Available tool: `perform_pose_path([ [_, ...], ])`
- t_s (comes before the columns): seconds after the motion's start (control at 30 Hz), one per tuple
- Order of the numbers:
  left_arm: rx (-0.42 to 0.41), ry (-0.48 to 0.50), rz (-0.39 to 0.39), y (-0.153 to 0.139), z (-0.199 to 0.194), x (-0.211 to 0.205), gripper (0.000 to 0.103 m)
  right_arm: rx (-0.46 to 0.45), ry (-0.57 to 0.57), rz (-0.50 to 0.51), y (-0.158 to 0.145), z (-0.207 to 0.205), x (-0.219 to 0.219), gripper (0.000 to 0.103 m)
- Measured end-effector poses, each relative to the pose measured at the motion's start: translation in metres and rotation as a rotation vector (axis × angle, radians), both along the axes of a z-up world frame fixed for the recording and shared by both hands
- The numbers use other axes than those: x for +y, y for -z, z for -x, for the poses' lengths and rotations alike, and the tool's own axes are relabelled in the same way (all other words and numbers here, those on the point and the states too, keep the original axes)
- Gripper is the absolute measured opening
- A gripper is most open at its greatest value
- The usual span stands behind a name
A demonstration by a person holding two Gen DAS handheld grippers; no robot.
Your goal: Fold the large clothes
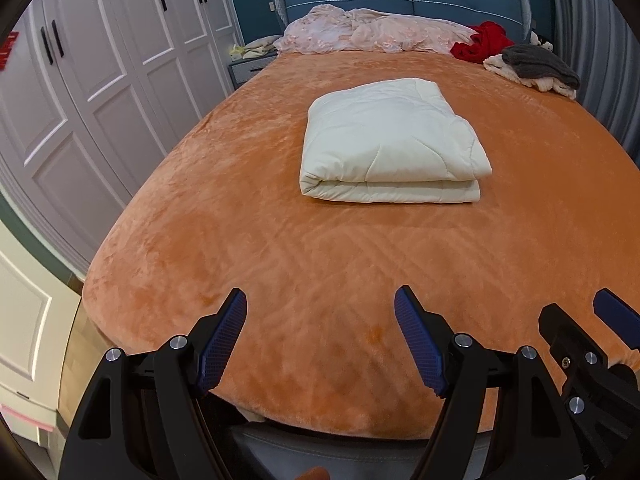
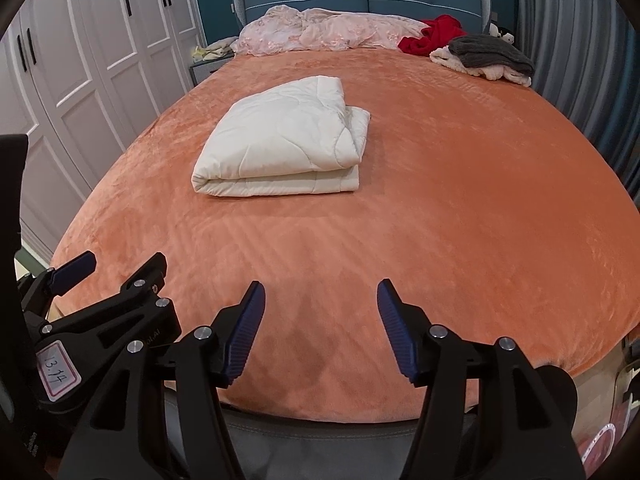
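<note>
A white quilted blanket [image 1: 390, 144] lies folded in a thick rectangle in the middle of the orange bed cover [image 1: 280, 260]; it also shows in the right wrist view [image 2: 284, 146]. My left gripper [image 1: 320, 300] is open and empty above the bed's near edge, well short of the blanket. My right gripper [image 2: 321, 292] is open and empty beside it, also over the near edge. The right gripper's fingers [image 1: 616, 316] show at the left view's right side, and the left gripper's body [image 2: 104, 316] shows at the right view's left side.
A crumpled pink duvet [image 1: 372, 32], a red garment [image 1: 482, 42] and a grey and cream clothes pile [image 1: 536, 66] lie at the headboard end. White wardrobes [image 1: 100, 80] line the left side, with a bedside table [image 1: 248, 66]. Curtains [image 2: 580, 60] hang at the right.
</note>
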State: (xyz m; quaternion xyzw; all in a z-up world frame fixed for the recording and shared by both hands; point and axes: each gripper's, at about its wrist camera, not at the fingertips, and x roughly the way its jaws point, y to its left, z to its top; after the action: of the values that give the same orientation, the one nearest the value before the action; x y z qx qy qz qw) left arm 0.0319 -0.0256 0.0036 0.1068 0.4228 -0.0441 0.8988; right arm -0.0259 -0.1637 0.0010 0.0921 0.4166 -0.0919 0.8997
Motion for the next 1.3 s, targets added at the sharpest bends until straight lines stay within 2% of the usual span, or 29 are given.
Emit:
perform_pose_path([
  [0.5, -0.008, -0.007, -0.022, 0.008, 0.012, 0.0, 0.074, 0.001, 0.015, 0.073, 0.006, 0.015, 0.006, 0.057],
  [1.3, -0.024, -0.015, -0.029, 0.009, 0.021, 0.003, 0.074, -0.001, 0.021, 0.09, 0.009, 0.021, 0.006, 0.058],
])
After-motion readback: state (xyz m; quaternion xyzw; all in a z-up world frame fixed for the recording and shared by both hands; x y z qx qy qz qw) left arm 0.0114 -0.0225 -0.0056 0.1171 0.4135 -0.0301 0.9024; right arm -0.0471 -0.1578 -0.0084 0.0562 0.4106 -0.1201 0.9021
